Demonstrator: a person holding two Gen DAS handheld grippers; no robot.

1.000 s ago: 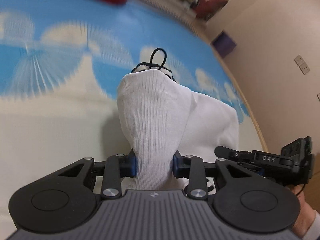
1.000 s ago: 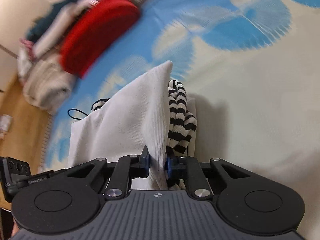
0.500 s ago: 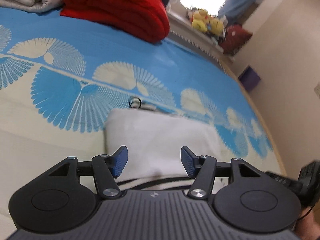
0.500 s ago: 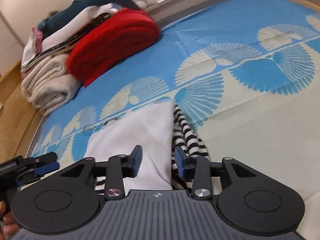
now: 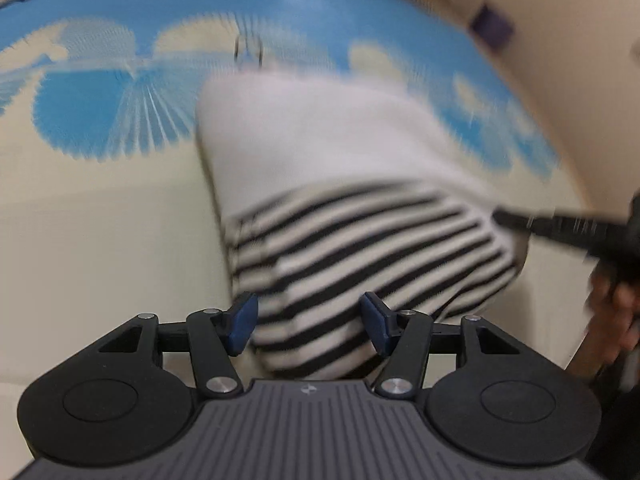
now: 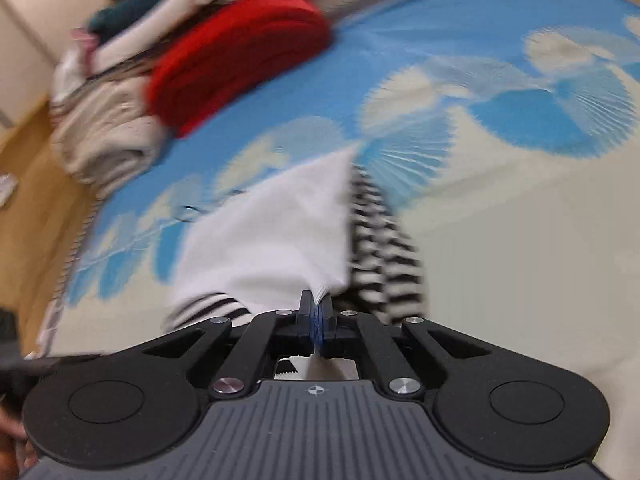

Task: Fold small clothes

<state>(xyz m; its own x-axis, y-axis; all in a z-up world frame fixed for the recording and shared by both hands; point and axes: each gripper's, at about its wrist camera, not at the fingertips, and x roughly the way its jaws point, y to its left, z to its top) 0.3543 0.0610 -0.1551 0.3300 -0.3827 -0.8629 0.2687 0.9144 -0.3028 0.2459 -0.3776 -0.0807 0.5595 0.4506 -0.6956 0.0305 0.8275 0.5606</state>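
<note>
A small garment (image 5: 320,148), white with a black-and-white striped part (image 5: 372,256), lies on the blue and cream patterned bedspread (image 5: 104,208). My left gripper (image 5: 308,320) is open, its blue pads either side of the striped edge, holding nothing. My right gripper (image 6: 317,312) is shut on a corner of the white cloth (image 6: 280,232); the striped part (image 6: 380,248) lies to its right. The right gripper also shows blurred at the garment's right edge in the left wrist view (image 5: 568,228). Both views are motion-blurred.
A folded red garment (image 6: 240,56) and a stack of beige and dark folded clothes (image 6: 104,120) sit at the far side of the bed. The wooden bed edge (image 6: 28,200) runs on the left. A cream wall (image 5: 560,80) stands to the right.
Both grippers let go of the cloth about half a second ago. The left stayed open and pulled back toward the striped edge. The right has since shut on a corner of the white cloth.
</note>
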